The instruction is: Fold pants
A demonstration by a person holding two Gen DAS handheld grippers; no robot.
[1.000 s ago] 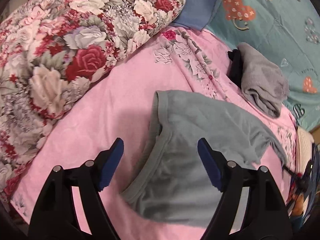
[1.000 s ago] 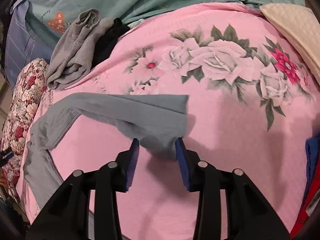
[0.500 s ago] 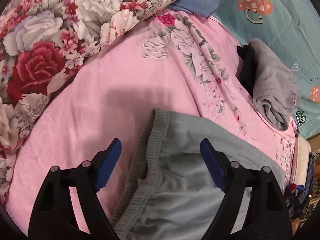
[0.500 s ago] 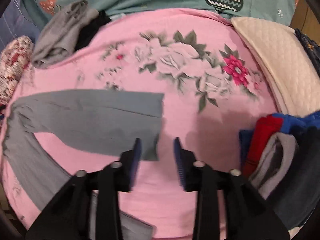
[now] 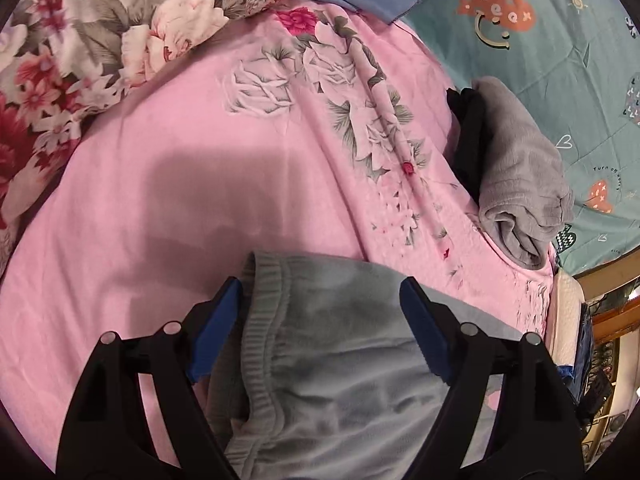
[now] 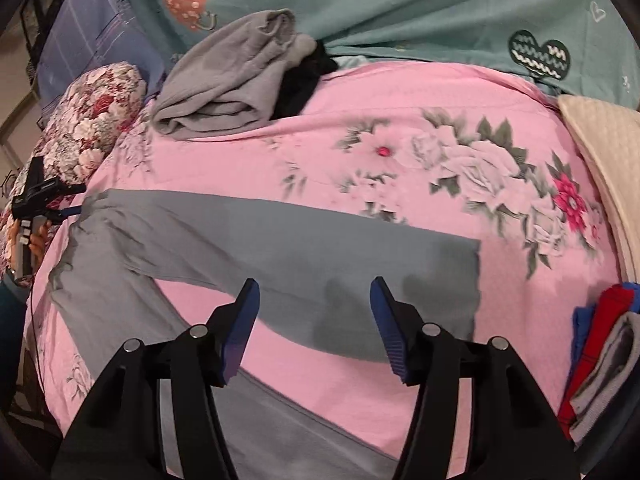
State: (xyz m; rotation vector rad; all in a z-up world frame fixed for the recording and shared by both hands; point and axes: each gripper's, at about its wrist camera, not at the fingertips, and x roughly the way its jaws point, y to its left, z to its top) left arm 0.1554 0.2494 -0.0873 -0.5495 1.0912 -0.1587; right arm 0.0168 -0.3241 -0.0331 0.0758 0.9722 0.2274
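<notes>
Left claw: the left claw stands wide apart at the bottom of the left wrist view, blue pads astride the ribbed waistband of the pants, pressing on nothing.
Right claw: the right claw is partway open and opening, low centre of the right wrist view; one pant leg lies on the bed between and beyond the pads, and they do not pinch it.
Pants: grey-blue, spread flat on the pink sheet. In the right wrist view one leg runs from centre left to a straight cut hem right of centre; the other leg slants down to the bottom edge between the claw's arms.
Open room: bare pink sheet lies above and left of the waistband in the left wrist view, and right of the hem and between the two legs in the right wrist view.
Left border: a flowered quilt fills the upper left of the left wrist view.
Far border: a rumpled grey garment over something black sits at the sheet's upper edge, against a teal cover.
Right border: a cream quilted pad and a stack of folded clothes line the right edge.
Other hand: at the far left of the right wrist view a hand grips the other tool's handle.
</notes>
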